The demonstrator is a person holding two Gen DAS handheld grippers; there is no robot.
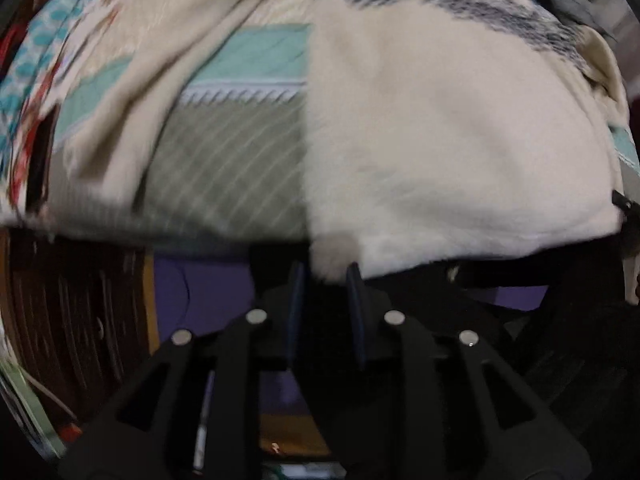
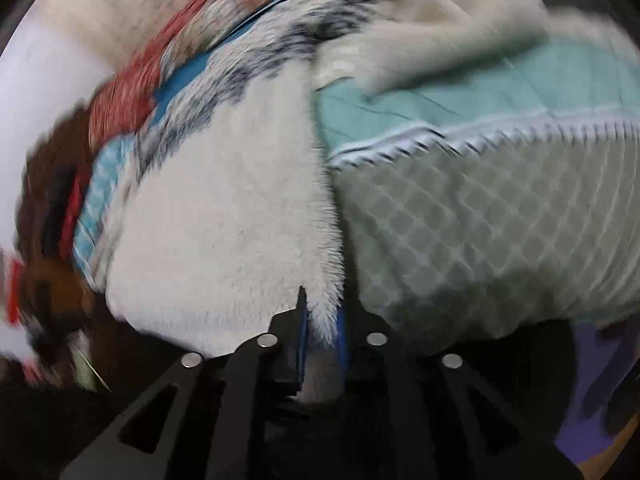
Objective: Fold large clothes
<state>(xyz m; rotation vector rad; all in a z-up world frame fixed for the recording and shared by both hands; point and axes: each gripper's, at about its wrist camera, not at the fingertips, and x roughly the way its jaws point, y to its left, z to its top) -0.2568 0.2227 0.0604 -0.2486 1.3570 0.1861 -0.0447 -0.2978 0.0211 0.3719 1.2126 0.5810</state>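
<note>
Left wrist view, heavily blurred: a cream fleece garment [image 1: 440, 128] is spread over a quilted bedspread [image 1: 240, 152] with teal and grey-green bands; a cream sleeve-like fold is draped on the far left, and the main body fills the right half. The garment's near hem is seen hanging at the bed edge. The left gripper [image 1: 325, 280] is pointed down at that hem, fingers [image 1: 297, 292] set narrowly apart, with the lower left corner of the fleece lying right at the tips. Whether the pads are pressed on the cloth cannot be told. Dark wood and a purple surface [image 1: 200, 292] are seen below the bed edge.

Right wrist view: the same garment is seen on the left, its dark-patterned upper part farther back, the bedspread's diamond-quilted panel on the right. The right gripper [image 2: 322, 320] is clamped on the garment's fuzzy edge; a strip of fleece is seen running down between the blue-padded fingers [image 2: 302, 320], which are drawn close together on it.
</note>
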